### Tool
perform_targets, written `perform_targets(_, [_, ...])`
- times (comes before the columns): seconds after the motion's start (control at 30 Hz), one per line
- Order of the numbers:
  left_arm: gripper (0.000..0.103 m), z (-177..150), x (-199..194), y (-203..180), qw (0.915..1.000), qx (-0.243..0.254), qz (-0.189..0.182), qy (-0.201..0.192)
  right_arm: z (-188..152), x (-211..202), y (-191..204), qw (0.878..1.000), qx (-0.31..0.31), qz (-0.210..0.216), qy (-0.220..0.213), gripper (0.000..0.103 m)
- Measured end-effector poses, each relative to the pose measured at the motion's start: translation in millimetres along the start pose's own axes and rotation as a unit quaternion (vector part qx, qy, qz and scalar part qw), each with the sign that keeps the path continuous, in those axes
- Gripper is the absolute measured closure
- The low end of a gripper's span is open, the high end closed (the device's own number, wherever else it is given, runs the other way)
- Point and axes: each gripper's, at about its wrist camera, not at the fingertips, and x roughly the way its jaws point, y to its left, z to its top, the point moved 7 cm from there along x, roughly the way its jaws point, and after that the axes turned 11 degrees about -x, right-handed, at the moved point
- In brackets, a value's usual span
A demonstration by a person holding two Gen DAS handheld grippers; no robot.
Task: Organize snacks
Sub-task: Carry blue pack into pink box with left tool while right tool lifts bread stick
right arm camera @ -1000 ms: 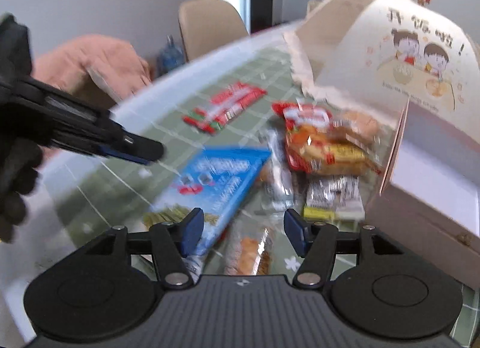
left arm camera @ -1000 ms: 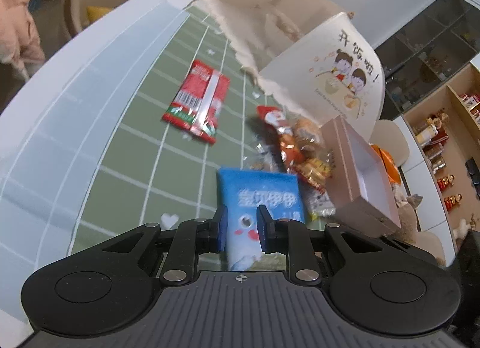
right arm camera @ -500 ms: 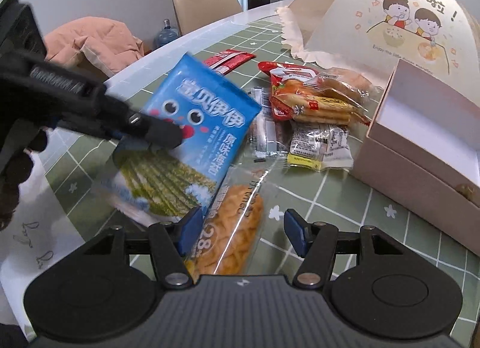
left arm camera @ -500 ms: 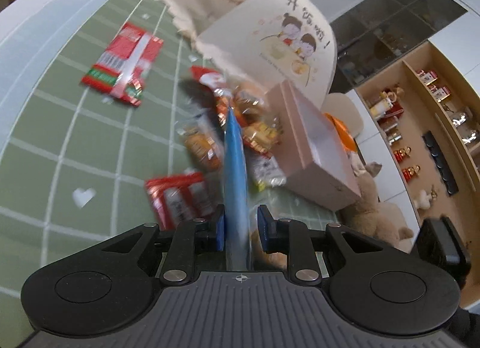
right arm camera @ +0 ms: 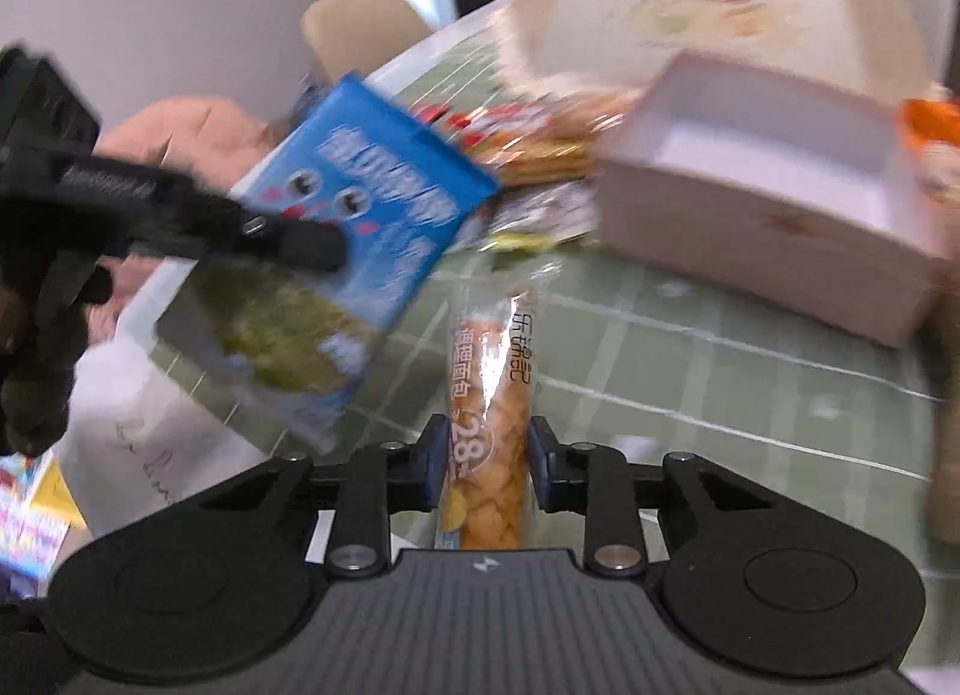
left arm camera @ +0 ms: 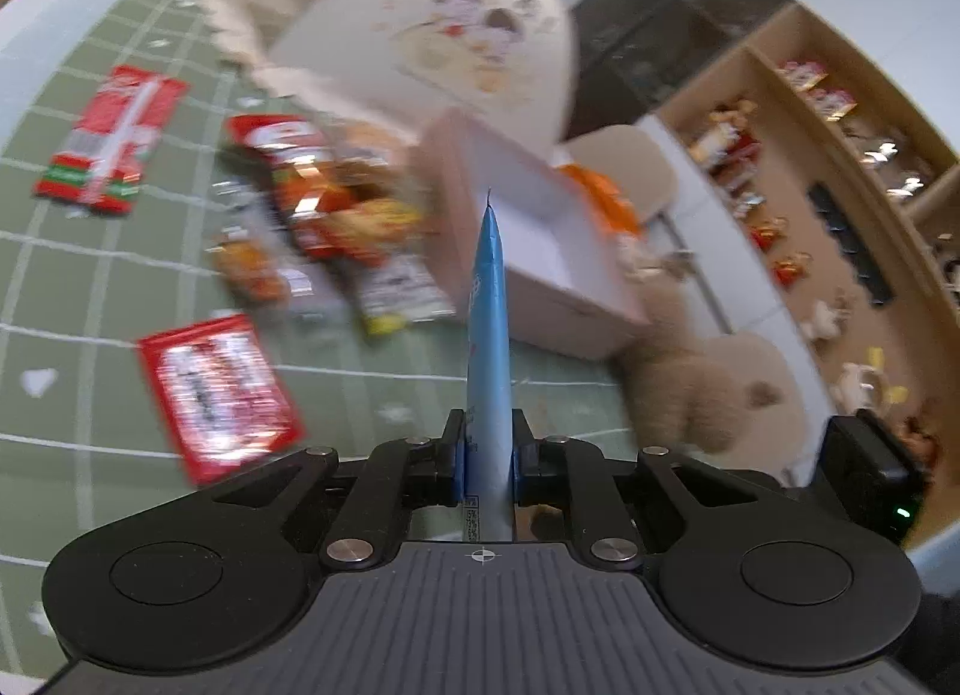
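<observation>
Claws both loaded: left claw [left arm camera: 485, 467] pinches blue packet [left arm camera: 487, 335] edge-on, right claw [right arm camera: 486, 464], jaws just closing, clamps bread stick pack [right arm camera: 492, 395]. Pink box [right arm camera: 774, 197] at 1 o'clock, open. Advice: clear rim, drop flat, one at a time.

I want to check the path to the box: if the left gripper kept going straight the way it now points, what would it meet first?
Probably the open pink box. The left gripper, shut on the blue snack packet held edge-on, points straight at the box's near wall and open top. The frame is blurred, so depth is uncertain.
</observation>
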Motion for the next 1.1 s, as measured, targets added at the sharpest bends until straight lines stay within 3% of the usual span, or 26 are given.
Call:
perform_targets(0.17, [0.086, 18.5, -5.8, -59.5, 0.9971, -0.003, -0.072, -0.025, 8.0, -49.4, -27.0, 0.998, 0.031, -0.039, -0.046, 0.077])
perform_targets(0.23, [0.086, 36.2, -1.4, -77.3, 0.9943, -0.019, -0.095, -0.045, 12.6, -63.4, -33.2, 0.996, 0.036, -0.054, -0.065, 0.083])
perform_targets(0.37, [0.085, 86.7, 33.9, -103.8, 0.9857, -0.024, -0.129, -0.106, 20.9, -70.7, -43.0, 0.993, 0.053, -0.064, -0.089, 0.084])
perform_targets(0.53, [0.083, 117.5, 77.6, -90.8, 0.9888, -0.042, -0.064, -0.128, 14.9, -57.8, -38.9, 0.994, 0.057, -0.074, -0.06, 0.082])
perform_targets(0.57, [0.083, 118.1, 77.8, -88.7, 0.9883, -0.04, -0.065, -0.133, 12.1, -53.7, -38.8, 0.994, 0.061, -0.079, -0.052, 0.079])
perform_targets(0.63, [0.083, 116.9, 74.8, -83.1, 0.9872, -0.04, -0.067, -0.139, 0.1, -46.8, -39.1, 0.993, 0.065, -0.09, -0.033, 0.058])
perform_targets(0.77, [0.083, 101.2, 69.3, -65.9, 0.9903, -0.035, -0.042, -0.127, -11.2, -30.5, -33.7, 0.99, 0.037, -0.136, -0.011, 0.054])
perform_targets(0.83, [0.083, 83.6, 67.3, -51.8, 0.9923, -0.032, -0.011, -0.119, -11.7, -22.4, -31.8, 0.99, 0.042, -0.136, -0.008, 0.044])
perform_targets(1.03, [0.083, 24.8, 44.2, -10.9, 0.9917, -0.052, 0.054, -0.104, -11.4, 11.6, -41.1, 0.991, 0.069, -0.111, 0.017, 0.044])
perform_targets(1.07, [0.083, 16.8, 37.3, -6.8, 0.9913, -0.056, 0.061, -0.102, -12.6, 17.9, -40.8, 0.992, 0.071, -0.097, 0.026, 0.046])
perform_targets(1.1, [0.083, 10.0, 30.1, -3.9, 0.991, -0.058, 0.068, -0.1, -14.6, 24.6, -40.9, 0.993, 0.071, -0.086, 0.037, 0.055])
